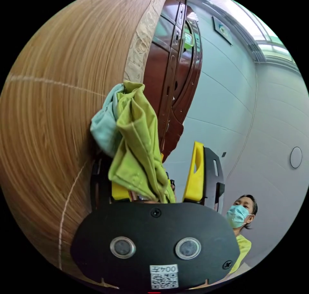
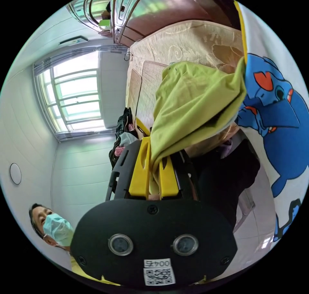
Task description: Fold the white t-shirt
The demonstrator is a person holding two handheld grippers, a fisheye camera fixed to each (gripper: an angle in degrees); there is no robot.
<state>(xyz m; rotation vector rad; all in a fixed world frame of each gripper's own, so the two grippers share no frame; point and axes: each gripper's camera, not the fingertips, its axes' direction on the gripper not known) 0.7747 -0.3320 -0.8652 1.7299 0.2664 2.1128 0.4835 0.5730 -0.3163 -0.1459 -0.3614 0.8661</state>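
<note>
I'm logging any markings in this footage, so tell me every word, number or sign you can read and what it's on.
Sticker on the left gripper: a short code over a QR square, too small and distorted to read.
Sticker on the right gripper: the same, unreadable.
White cartoon-print fabric: a blue figure, no lettering visible.

White cotton t-shirt (image 2: 276, 120) with large blue cartoon-creature print, red-orange accents. Lay spread fairly flat along right side of right gripper view, thin yellow strip along one edge, that edge touching draped yellow-green cloth (image 2: 193, 103).
</note>
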